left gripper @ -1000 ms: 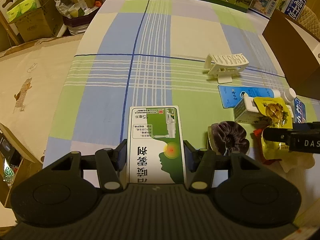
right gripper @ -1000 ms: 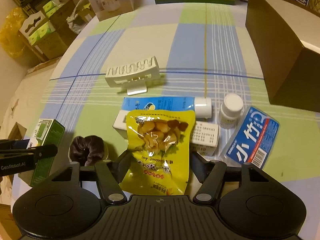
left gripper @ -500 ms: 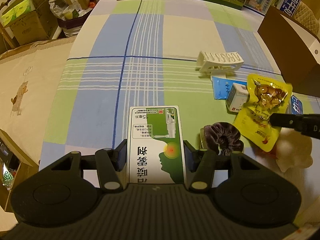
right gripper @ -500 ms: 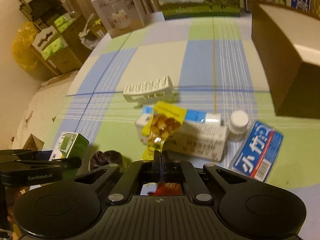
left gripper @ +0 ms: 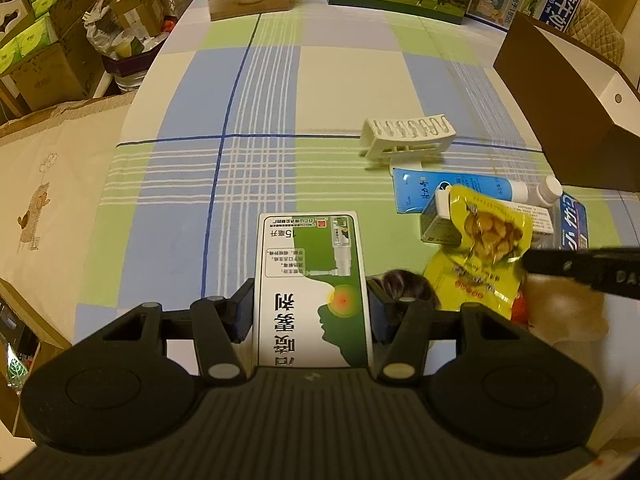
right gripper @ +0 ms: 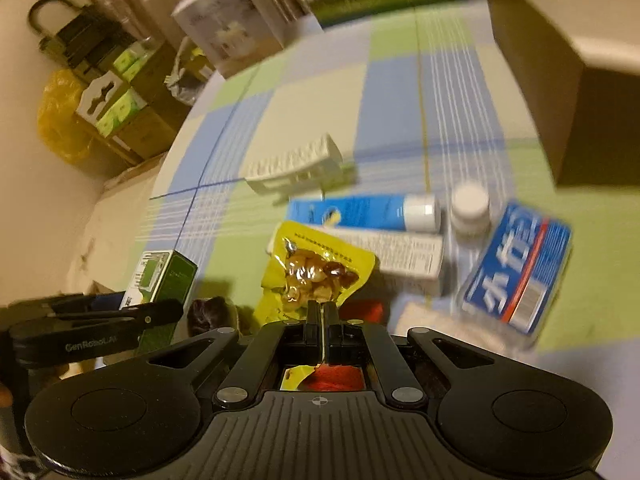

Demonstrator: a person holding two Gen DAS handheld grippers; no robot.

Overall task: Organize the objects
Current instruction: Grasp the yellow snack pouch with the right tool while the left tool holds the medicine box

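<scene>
Both tongs are loaded and nothing looks put away yet, so I'd judge the sorting barely begun. The left gripper (left gripper: 311,312) has its 2 fingers pressed against the sides of a green-and-white medicine box (left gripper: 312,286), which is held above the checked tablecloth (left gripper: 256,120); the box's long axis runs straight out along the fingers, its far end pointing away from the tongs toward the middle of the table. The right gripper (right gripper: 320,316) is pinched tight on the lower edge of a yellow snack pouch (right gripper: 316,270), which sticks out ahead of the jaws, its long axis roughly in line with the fingers and its top edge pointing away, the pouch sagging a little. Left on the cloth, ahead and to the right of those jaws, lie a blue tube (right gripper: 360,212), a white carton (right gripper: 404,256), a small white bottle (right gripper: 470,206) and a blue packet (right gripper: 516,276), all close together; a white rack (right gripper: 296,164) sits further ahead, and a dark scrunchie (right gripper: 210,310) just left of the jaws. The brown box (right gripper: 560,80) far ahead on the right may be where things go, though I can't tell.
</scene>
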